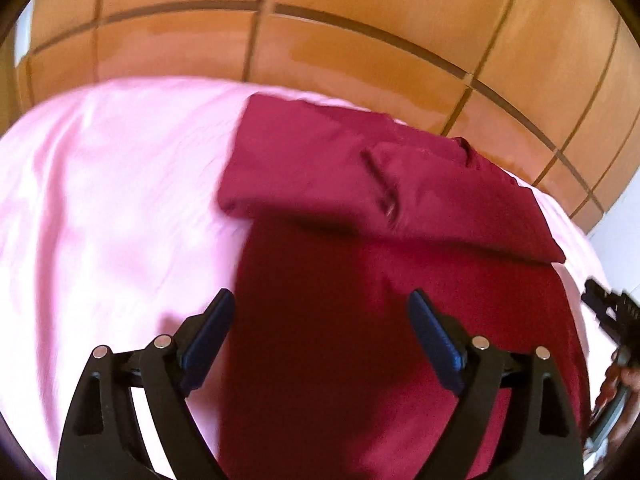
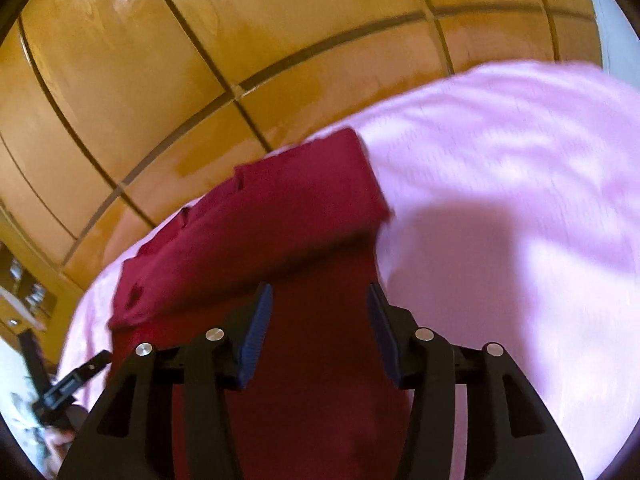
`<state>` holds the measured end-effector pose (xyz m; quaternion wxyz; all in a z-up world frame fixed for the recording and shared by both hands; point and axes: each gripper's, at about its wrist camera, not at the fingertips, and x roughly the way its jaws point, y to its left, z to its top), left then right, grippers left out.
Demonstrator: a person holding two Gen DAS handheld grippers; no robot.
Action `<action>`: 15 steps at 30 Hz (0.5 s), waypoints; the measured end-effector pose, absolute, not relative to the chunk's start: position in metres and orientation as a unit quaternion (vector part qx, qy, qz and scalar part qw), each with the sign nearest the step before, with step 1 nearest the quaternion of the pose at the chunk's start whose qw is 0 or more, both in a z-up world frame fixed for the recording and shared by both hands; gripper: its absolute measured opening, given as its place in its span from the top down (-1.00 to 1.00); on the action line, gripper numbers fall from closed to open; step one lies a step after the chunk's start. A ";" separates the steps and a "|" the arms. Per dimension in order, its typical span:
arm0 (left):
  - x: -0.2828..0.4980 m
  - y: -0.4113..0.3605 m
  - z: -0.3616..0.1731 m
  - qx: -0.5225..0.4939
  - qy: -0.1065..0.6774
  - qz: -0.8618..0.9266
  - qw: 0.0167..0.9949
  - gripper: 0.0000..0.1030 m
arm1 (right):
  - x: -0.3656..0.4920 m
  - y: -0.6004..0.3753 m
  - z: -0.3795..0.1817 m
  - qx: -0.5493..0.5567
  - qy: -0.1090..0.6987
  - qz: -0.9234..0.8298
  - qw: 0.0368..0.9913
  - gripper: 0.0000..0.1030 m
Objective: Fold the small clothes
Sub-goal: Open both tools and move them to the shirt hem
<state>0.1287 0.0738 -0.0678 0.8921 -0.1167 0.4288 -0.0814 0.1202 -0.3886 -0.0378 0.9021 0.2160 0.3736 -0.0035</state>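
A dark red garment (image 1: 360,280) lies on a pink sheet (image 1: 100,208), its far part folded back over itself as a thick band (image 1: 360,176). My left gripper (image 1: 322,312) is open and empty, held above the garment's near part. The right wrist view shows the same garment (image 2: 312,360) with its folded band (image 2: 280,220). My right gripper (image 2: 320,308) is open and empty above the garment's near strip. Each gripper appears at the edge of the other's view: the right gripper (image 1: 612,308) at far right, the left gripper (image 2: 76,380) at lower left.
The pink sheet (image 2: 520,200) covers a bed-like surface. Beyond its far edge is an orange-brown tiled floor (image 1: 320,40) with dark grout lines. A white wall strip (image 1: 624,232) shows at far right.
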 end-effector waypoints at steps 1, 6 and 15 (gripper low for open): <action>0.120 0.081 -0.069 -0.122 0.432 -0.081 0.890 -0.70 | 0.111 -0.390 -0.042 0.224 0.376 -0.004 0.899 0.06; 0.086 0.107 -0.077 -0.128 0.448 -0.085 0.881 -0.71 | 0.063 -0.401 -0.051 0.254 0.389 0.005 0.886 0.06; 0.034 0.128 -0.083 -0.157 0.457 -0.172 0.858 -0.40 | 0.007 -0.427 -0.063 0.315 0.405 0.021 0.858 0.06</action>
